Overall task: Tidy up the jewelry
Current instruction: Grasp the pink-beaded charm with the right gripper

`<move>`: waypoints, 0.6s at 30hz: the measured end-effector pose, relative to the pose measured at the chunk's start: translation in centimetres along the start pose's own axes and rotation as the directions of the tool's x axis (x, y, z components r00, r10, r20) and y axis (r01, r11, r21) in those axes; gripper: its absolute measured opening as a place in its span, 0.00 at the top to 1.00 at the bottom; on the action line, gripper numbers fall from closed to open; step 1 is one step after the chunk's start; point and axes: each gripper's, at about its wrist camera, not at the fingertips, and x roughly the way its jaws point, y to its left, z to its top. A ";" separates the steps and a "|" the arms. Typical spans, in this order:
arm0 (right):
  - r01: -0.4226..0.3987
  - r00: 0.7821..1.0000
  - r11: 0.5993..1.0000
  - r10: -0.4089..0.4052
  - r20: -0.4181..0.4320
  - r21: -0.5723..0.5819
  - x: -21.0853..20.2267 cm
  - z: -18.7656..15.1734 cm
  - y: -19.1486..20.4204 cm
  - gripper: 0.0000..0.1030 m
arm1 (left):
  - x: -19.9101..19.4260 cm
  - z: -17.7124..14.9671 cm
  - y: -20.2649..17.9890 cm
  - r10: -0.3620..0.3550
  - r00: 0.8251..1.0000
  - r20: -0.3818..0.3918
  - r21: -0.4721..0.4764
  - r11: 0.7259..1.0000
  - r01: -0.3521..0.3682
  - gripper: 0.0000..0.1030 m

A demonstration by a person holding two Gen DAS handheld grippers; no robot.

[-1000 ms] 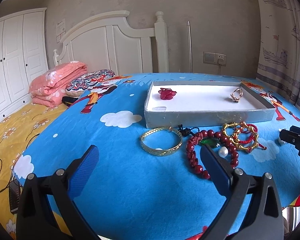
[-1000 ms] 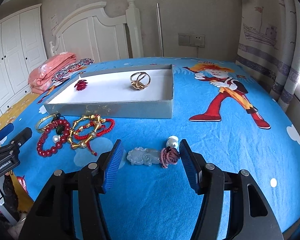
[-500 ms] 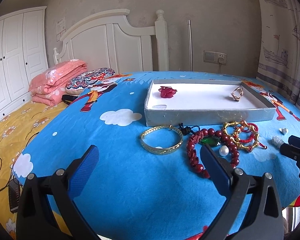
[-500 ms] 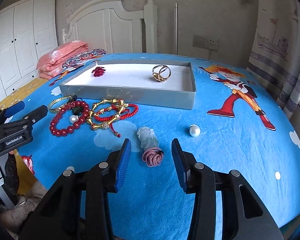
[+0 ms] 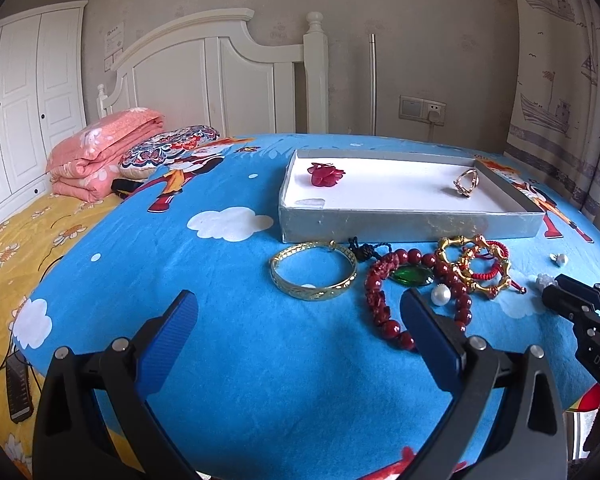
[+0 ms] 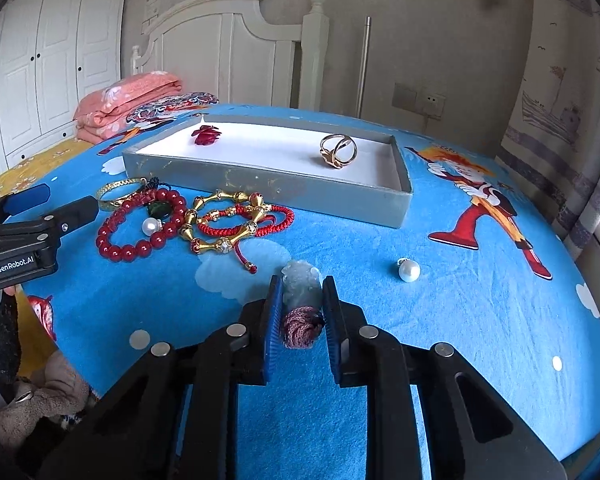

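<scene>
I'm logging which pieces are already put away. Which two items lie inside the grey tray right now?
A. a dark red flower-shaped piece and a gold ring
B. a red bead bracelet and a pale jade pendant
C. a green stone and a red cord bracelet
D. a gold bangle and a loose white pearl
A: in the right wrist view only the dark red flower-shaped piece and the gold ring rest on the white floor of the grey tray; all other jewelry lies on the blue bedspread.

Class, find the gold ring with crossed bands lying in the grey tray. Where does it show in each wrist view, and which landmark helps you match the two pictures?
Left wrist view: the gold ring with crossed bands lies right of centre, in the right end of the grey white-lined tray.
Right wrist view: the ring lies just above centre, again in the tray's right end.
Shared landmark: the red flower-shaped piece at the tray's left end.
</scene>
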 end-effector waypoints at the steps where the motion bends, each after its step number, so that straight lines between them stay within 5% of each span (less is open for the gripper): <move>1: 0.002 1.000 1.000 -0.002 0.000 -0.003 0.0 0.0 0.0 0.80 | -0.1 0.0 -0.2 -0.006 1.000 0.002 0.005 1.000 0.006 0.05; 5: 0.003 1.000 1.000 -0.003 0.002 -0.005 -0.1 0.0 0.1 0.80 | 0.3 0.2 -1.0 -0.019 1.000 -0.005 0.022 1.000 0.019 0.07; 11: 0.000 1.000 1.000 0.000 0.005 0.000 -0.1 -0.1 0.1 0.80 | 2.0 0.5 -1.9 -0.083 0.993 -0.083 0.029 0.996 0.086 0.43; 18: -0.013 1.000 1.000 0.013 0.012 0.014 -0.2 -0.3 0.0 0.80 | 3.4 0.7 -2.0 -0.090 0.989 -0.115 0.021 0.995 0.093 0.49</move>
